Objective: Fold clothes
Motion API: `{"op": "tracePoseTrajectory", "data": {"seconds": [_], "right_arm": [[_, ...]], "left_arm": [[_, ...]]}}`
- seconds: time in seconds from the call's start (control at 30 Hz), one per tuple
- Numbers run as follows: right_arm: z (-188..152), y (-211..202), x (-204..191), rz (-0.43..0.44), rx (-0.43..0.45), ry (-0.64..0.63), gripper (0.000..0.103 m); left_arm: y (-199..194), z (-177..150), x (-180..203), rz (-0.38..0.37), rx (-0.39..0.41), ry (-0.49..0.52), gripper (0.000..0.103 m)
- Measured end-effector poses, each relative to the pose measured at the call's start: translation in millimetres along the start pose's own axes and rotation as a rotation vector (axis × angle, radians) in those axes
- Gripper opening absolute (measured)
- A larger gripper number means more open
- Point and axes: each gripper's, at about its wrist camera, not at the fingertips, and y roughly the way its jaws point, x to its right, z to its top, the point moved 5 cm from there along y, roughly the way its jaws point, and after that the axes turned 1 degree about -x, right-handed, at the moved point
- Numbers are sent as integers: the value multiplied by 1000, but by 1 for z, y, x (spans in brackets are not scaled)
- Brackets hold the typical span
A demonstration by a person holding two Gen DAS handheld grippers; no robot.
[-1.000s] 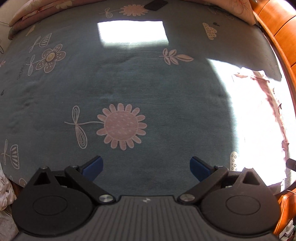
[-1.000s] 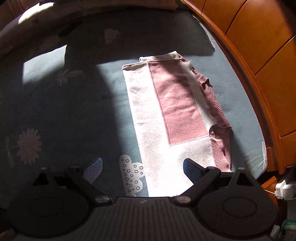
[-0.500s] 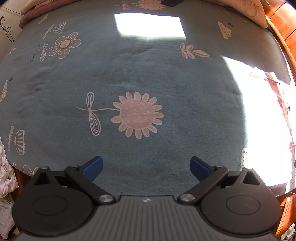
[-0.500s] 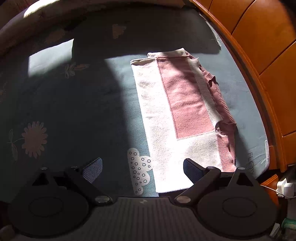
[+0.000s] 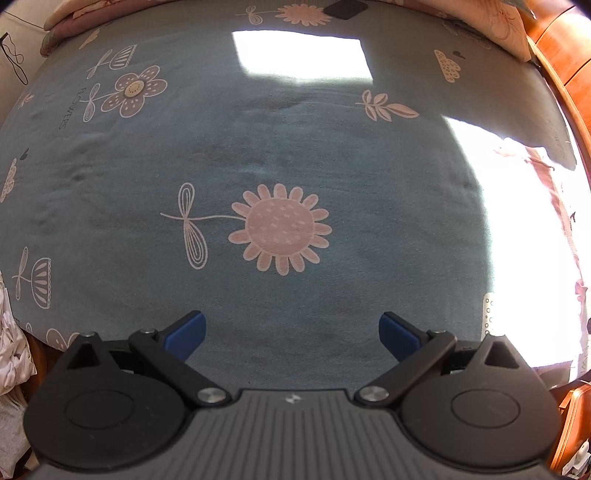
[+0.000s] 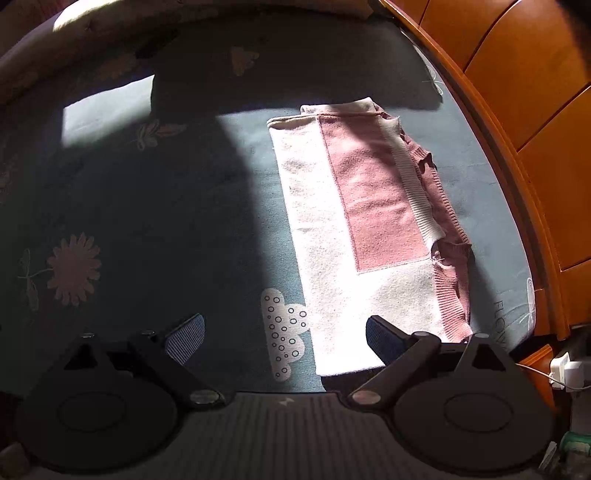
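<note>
Both grippers up and empty, sweater folded on the bed.

Your bed (image 6: pixel 192 192) gives a flat folding surface; the sweater (image 6: pixel 369 229) lies by its right edge, sleeves tucked. Left gripper (image 5: pixel 291 326) and right gripper (image 6: pixel 284 334) gape, holding nothing. The sheet reads "FLOWERS" (image 5: pixel 65 108).

Blue-grey flower-print bedsheet (image 5: pixel 155 177) covers bed. Black flat object (image 5: pixel 345 8) at 12 o'clock edge, type unclear. Orange wood panelling (image 6: pixel 524 96) at 2–3 o'clock. White plug w/ cable (image 6: pixel 565 371) at 4 o'clock.
</note>
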Motion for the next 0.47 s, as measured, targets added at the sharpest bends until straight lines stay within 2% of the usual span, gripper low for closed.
{"op": "tracePoseTrajectory", "data": {"seconds": [0.47], "right_arm": [[0, -10, -8, 3, 13, -7, 97]], "left_arm": [[-10, -2, -9, 4, 53, -5, 100]]}}
